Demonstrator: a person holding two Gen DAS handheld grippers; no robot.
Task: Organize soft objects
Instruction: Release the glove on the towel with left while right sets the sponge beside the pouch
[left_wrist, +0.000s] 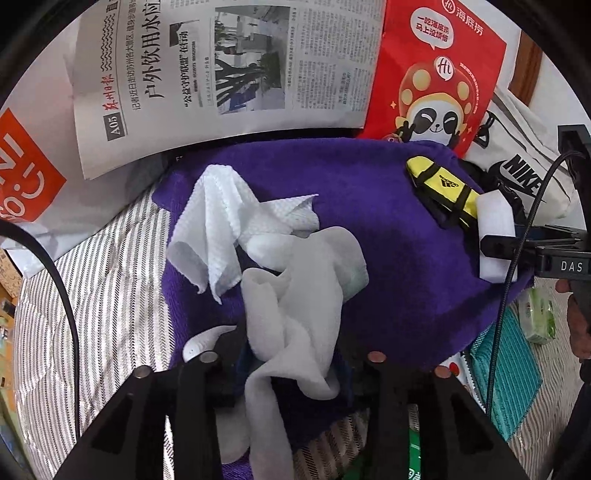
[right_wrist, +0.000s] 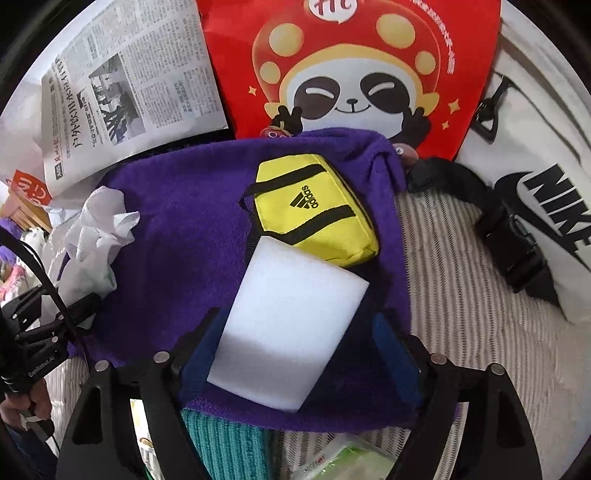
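A purple towel (left_wrist: 388, 258) lies spread on a striped cover. Two crumpled cloths sit on it, one white and waffled (left_wrist: 221, 221) and one pale grey (left_wrist: 295, 302). My left gripper (left_wrist: 291, 354) stands over the grey cloth with its jaws a little apart, and the cloth lies loose between them. In the right wrist view a white foam sponge (right_wrist: 291, 317) rests on the purple towel (right_wrist: 177, 221), touching a yellow Adidas pouch (right_wrist: 314, 206). My right gripper (right_wrist: 295, 321) is open around the sponge, with a clear gap at the right pad. The sponge (left_wrist: 495, 221) also shows at the left view's right edge.
A newspaper (left_wrist: 221, 66) and a red panda-print bag (left_wrist: 436, 74) lie beyond the towel. A white Nike bag (right_wrist: 535, 184) with a black buckle strap (right_wrist: 513, 254) lies to the right. A teal cloth (right_wrist: 225, 443) and a green tissue pack (left_wrist: 535, 317) sit near the front. The striped cover (left_wrist: 92, 295) runs to the left.
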